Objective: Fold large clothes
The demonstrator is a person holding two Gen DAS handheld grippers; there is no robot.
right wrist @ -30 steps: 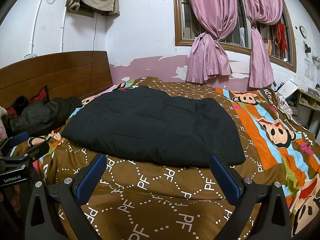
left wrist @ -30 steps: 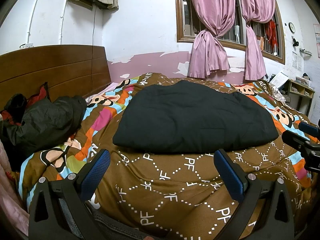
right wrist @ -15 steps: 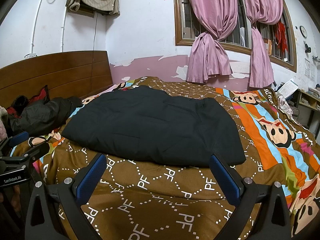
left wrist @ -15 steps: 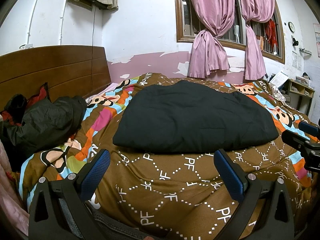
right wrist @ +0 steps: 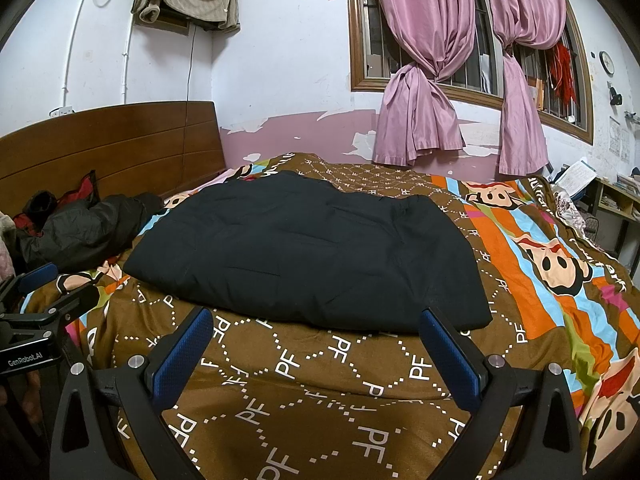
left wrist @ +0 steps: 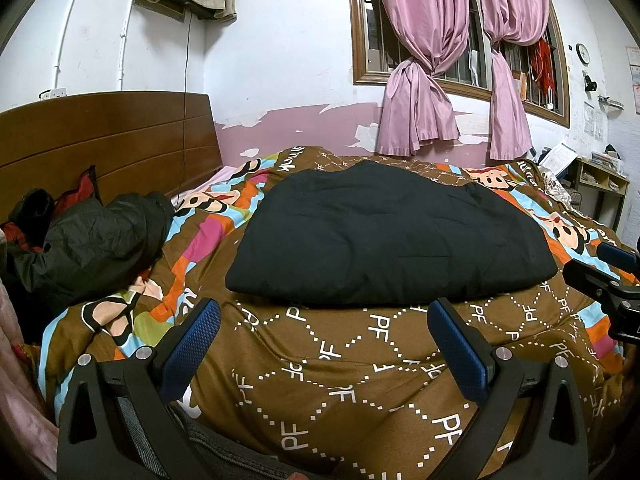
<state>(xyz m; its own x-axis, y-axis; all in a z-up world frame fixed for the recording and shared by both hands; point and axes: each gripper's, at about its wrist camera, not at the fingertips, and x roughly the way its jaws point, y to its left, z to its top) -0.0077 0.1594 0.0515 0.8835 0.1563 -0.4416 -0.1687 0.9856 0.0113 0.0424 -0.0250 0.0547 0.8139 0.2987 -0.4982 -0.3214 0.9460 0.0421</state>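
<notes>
A large black padded garment (left wrist: 392, 236) lies folded flat on the patterned bed cover; it also shows in the right wrist view (right wrist: 316, 252). My left gripper (left wrist: 324, 344) is open and empty, held over the cover just short of the garment's near edge. My right gripper (right wrist: 316, 352) is open and empty, also just short of the near edge. Each gripper shows at the side of the other's view: the right gripper (left wrist: 608, 280) and the left gripper (right wrist: 44, 296).
A crumpled dark jacket (left wrist: 96, 240) lies at the left by the wooden headboard (left wrist: 104, 140). The brown cartoon bed cover (right wrist: 540, 248) spreads to the right. Pink curtains (right wrist: 420, 80) hang at the window behind. A shelf unit (left wrist: 600, 184) stands at the far right.
</notes>
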